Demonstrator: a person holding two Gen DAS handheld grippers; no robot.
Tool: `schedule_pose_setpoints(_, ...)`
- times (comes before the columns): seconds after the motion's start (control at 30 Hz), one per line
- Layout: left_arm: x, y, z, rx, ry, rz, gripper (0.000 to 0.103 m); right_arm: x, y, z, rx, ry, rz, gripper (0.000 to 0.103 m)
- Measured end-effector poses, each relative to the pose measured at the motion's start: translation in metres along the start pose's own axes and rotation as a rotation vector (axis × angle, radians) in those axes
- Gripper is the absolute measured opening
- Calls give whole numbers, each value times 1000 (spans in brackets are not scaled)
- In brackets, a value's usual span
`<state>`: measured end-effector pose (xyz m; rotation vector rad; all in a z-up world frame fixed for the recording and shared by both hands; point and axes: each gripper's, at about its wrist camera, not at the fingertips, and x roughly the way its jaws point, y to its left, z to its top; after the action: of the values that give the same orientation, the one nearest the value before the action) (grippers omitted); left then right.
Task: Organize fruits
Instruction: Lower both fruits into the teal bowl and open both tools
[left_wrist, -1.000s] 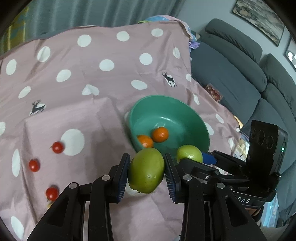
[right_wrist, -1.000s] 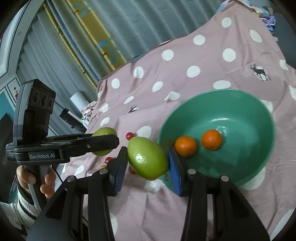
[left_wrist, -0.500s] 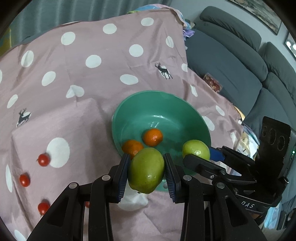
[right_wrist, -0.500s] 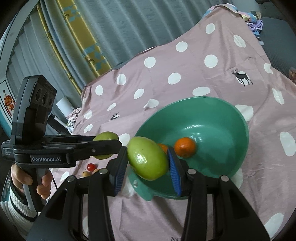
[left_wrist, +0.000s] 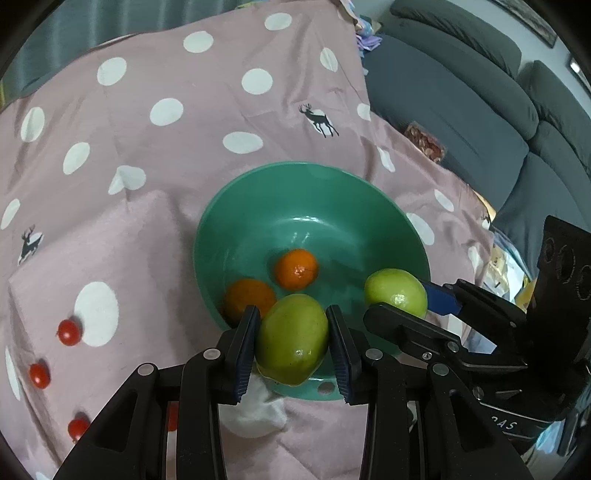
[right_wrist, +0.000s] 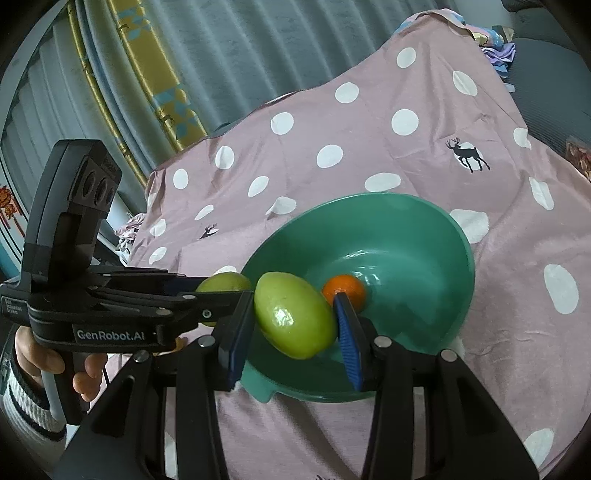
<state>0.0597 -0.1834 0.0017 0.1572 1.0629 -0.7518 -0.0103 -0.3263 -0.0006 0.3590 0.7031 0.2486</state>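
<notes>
Nearest, a green fruit (left_wrist: 292, 343) is clamped in the left gripper (left_wrist: 292, 347) over the near rim of the green bowl (left_wrist: 258, 192). A second green fruit (right_wrist: 294, 315) is clamped in the right gripper (right_wrist: 291, 325), also over the bowl. Two oranges (left_wrist: 296, 268) already lie inside. Left of the bowl, cherry tomatoes (left_wrist: 68, 332) remain on the cloth (left_wrist: 184, 147). Judged about half done.

Left wrist view: steeply downward, close above the green bowl (left_wrist: 310, 206). Right wrist view: shallower slant, equally close. Shared: bowl, polka-dot cloth (right_wrist: 369, 140), each other's gripper.
</notes>
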Motion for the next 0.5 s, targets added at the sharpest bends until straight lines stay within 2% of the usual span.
schedule_pose_setpoints(0.5,15,-2,-1,12,38,19,37,1,1,-1,-12,15,-38,44)
